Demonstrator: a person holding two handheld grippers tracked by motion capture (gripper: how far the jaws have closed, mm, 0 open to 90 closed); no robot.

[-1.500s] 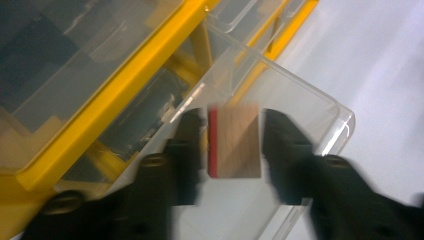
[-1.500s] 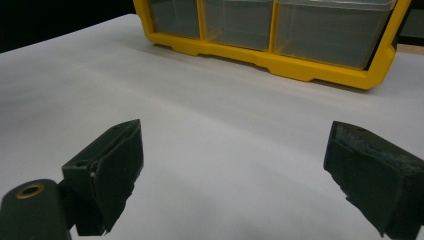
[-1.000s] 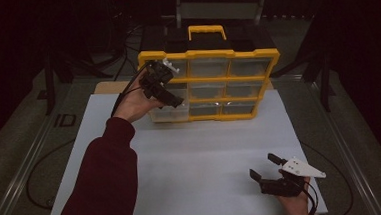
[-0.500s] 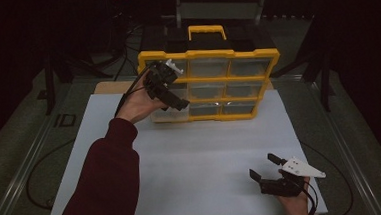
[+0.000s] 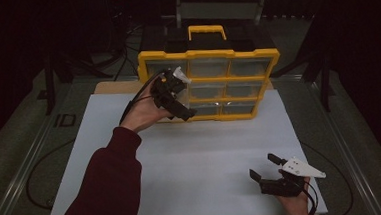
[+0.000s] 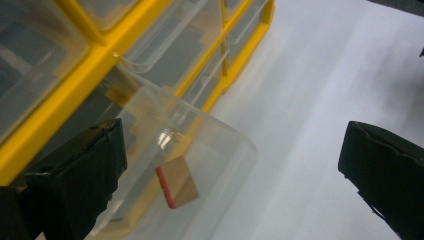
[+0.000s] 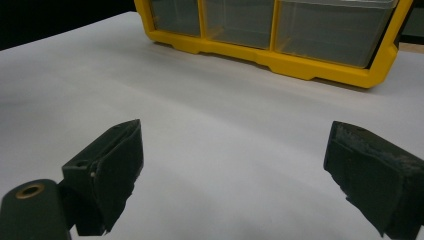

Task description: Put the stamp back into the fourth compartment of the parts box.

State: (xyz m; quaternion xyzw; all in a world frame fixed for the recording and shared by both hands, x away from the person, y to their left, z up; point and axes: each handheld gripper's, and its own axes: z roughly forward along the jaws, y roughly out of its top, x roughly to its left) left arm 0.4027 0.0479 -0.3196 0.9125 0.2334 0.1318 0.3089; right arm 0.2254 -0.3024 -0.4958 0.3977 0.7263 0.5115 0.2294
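Dark room — grey floor [image 5: 25, 147], black cables [image 5: 34, 169].

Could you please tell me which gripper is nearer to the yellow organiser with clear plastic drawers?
Left. The left gripper is right at the yellow organiser with clear plastic drawers, jaws open by a pulled-out drawer. The right gripper hangs open over the white table's near edge, well away.

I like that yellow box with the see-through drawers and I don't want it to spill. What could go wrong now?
1. The clear drawer sticks well out of the yellow organizer. Pulled further, it might slip free and drop.
2. A small wooden block lies loose inside, so a tipped drawer could spill it.
3. The left hand-held gripper is open right beside the drawer and could bump it. The right hand-held gripper is too far away to help.
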